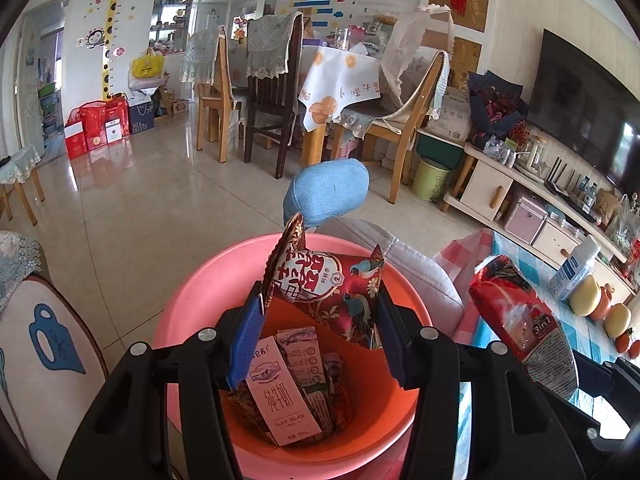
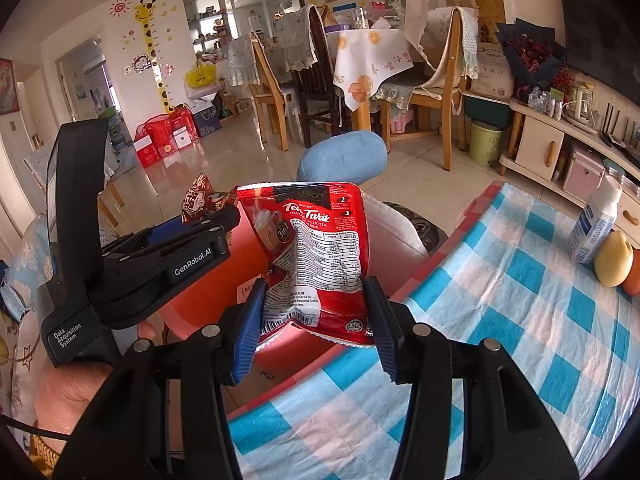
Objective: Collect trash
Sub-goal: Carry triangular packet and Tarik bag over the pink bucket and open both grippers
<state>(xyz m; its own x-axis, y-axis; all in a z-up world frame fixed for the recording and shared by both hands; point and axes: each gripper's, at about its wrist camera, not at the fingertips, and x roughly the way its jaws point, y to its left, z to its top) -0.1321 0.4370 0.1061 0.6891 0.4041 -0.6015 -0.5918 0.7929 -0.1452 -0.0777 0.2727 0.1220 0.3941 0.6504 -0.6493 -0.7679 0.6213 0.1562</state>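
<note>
Left wrist view: left gripper [image 1: 320, 320] pinching red wrapper [image 1: 332, 284] over pink bin [image 1: 192, 292]; right gripper [image 2: 316, 320] pinching tea packet [image 2: 316, 248], bin at nine o'clock. Next, probably: release both.

Both wrist views look close, downward; share pink bin [image 1: 192, 280] [image 2: 192, 300], dining room beyond.
</note>
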